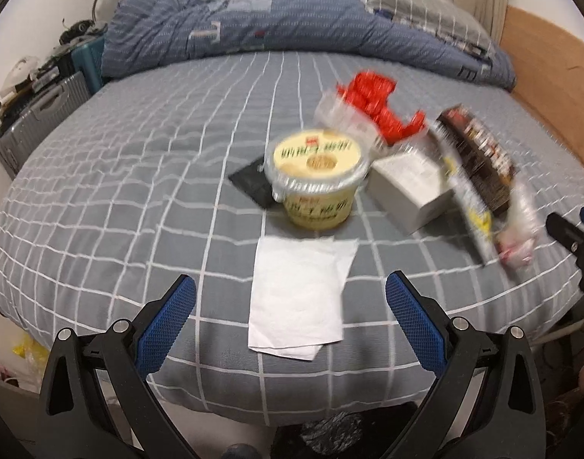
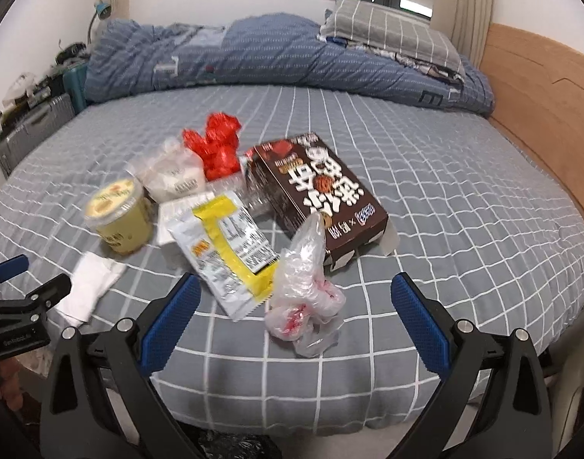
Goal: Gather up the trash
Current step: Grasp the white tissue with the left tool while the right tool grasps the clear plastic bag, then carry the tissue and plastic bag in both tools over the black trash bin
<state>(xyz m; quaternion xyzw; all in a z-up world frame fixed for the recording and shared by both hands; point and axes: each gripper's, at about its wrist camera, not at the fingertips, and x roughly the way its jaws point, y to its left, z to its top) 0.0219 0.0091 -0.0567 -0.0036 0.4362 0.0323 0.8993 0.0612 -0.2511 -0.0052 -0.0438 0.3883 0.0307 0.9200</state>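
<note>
Trash lies in a heap on the grey checked bed (image 1: 119, 199). A white tissue (image 1: 299, 298) lies flat between the spread fingers of my left gripper (image 1: 291, 298), which is open and empty. Behind the tissue stand a yellow lidded cup (image 1: 317, 176), a white box (image 1: 410, 183), a red bag (image 1: 376, 103) and a dark brown carton (image 1: 479, 157). My right gripper (image 2: 296, 298) is open over a crumpled clear plastic bag (image 2: 303, 287) and a yellow and silver wrapper (image 2: 230, 248). The brown carton (image 2: 318, 191), red bag (image 2: 215, 145) and cup (image 2: 118, 218) lie beyond.
A rolled blue quilt (image 2: 253, 57) and a grey checked pillow (image 2: 387, 34) lie at the far side of the bed. A wooden headboard (image 2: 540, 95) runs along the right. A grey suitcase (image 1: 35, 114) and clutter stand at the left wall. A black bag (image 1: 330, 436) sits below the bed's near edge.
</note>
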